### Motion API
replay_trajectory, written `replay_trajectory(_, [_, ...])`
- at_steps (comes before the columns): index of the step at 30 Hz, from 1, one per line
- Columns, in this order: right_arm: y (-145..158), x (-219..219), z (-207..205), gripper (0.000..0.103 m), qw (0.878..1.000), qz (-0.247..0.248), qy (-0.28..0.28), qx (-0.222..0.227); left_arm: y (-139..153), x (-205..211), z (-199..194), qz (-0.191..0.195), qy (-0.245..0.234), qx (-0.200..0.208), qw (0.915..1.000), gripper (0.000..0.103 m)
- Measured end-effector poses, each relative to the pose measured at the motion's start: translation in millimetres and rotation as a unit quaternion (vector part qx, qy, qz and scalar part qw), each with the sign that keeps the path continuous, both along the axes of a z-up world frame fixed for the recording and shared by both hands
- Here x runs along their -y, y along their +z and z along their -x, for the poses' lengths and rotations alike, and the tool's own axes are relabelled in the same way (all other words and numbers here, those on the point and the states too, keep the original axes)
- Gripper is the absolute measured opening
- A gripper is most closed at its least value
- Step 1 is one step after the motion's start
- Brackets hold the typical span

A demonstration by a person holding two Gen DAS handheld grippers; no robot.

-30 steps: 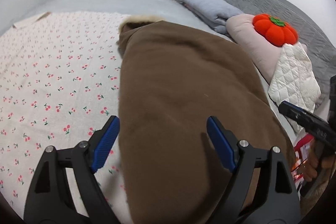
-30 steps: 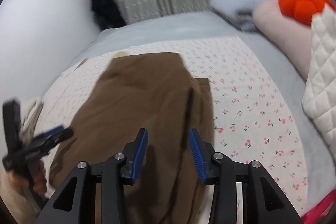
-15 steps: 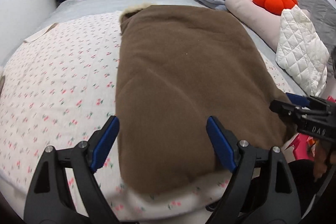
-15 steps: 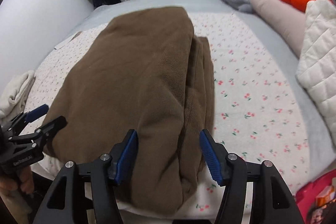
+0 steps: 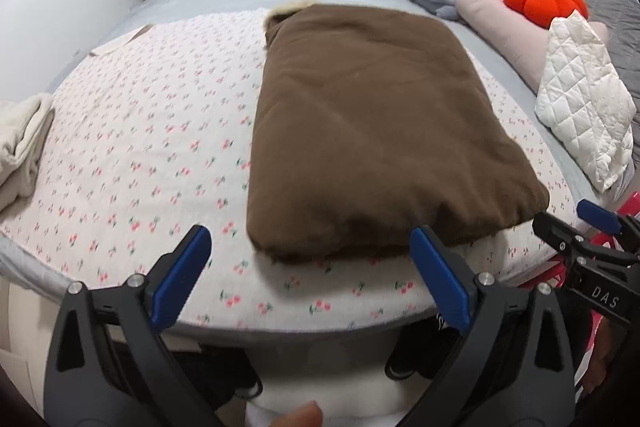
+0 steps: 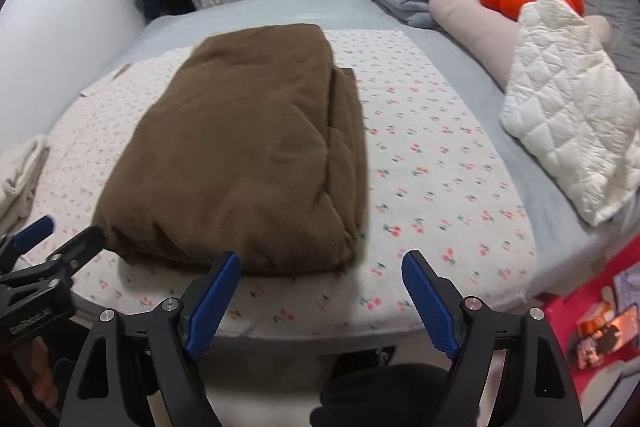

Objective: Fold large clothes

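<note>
The folded brown garment (image 5: 372, 131) lies flat on the cherry-print sheet (image 5: 152, 131) near the bed's front edge, while the left gripper (image 5: 310, 277) and right gripper (image 6: 320, 297) hover apart from it, jaws spread wide, empty

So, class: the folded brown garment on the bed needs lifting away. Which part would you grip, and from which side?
Grip the near short edge of the brown garment, one gripper at each corner, coming in from the foot of the bed. That edge is closest to the open left gripper and right gripper, and its stacked layers look thick enough to pinch.
</note>
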State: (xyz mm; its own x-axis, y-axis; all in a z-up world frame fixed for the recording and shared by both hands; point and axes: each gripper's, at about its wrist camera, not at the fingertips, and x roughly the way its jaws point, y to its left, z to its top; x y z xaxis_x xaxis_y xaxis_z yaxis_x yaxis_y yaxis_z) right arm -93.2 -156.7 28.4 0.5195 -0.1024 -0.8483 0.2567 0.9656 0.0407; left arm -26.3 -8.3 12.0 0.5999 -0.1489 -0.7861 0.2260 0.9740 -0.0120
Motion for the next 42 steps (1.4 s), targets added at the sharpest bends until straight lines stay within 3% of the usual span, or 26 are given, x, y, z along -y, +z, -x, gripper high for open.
replay_trajectory(20, [-3.3, -11.4, 3.3, 0.089, 1.0, 0.008, 0.007, -0.025, -2.8, 6.6, 7.1, -0.032, 0.008, -0.024, 0.9992, 0.1])
replay_trajectory(42, [-7.2, -13.3, 2.7, 0.089, 0.999, 0.005, 0.012, -0.031, -4.9, 7.4, 7.2, -0.029, 0.004, -0.033, 0.999, 0.1])
